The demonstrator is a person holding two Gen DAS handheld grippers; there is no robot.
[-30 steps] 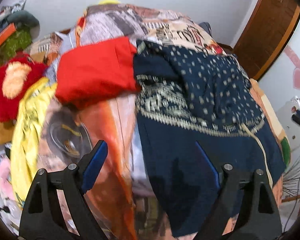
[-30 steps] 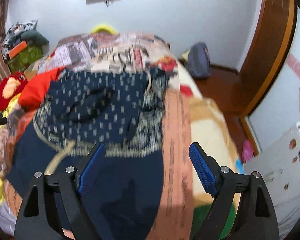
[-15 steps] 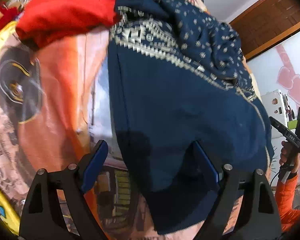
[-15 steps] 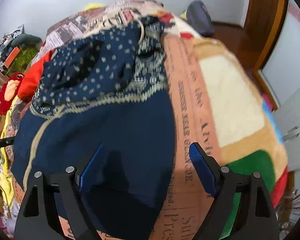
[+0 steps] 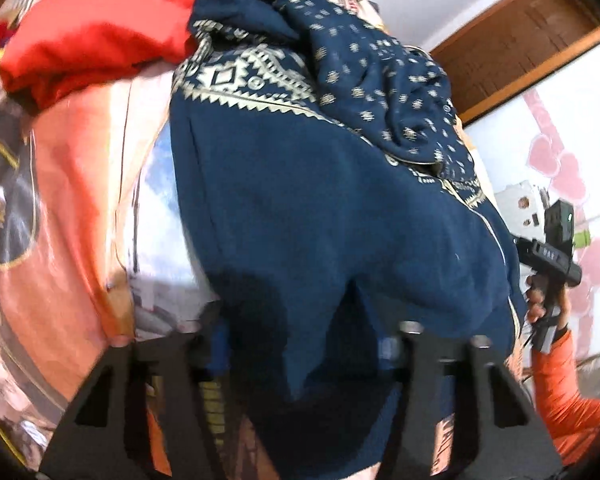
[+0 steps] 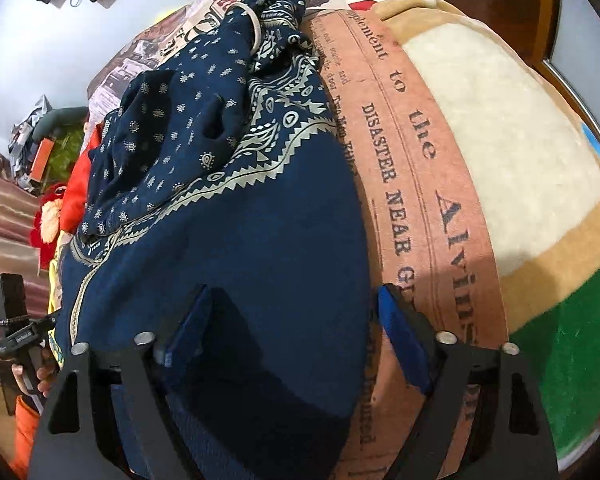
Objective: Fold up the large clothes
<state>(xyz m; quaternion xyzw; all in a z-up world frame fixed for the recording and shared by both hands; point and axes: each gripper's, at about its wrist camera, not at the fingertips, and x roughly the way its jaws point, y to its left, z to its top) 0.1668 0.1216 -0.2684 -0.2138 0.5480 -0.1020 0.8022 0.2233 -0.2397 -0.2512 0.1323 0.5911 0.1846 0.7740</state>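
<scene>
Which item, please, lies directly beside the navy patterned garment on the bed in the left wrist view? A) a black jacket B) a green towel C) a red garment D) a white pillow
C: a red garment lies bunched against the far left edge of the navy patterned garment on the printed bedspread.
</scene>
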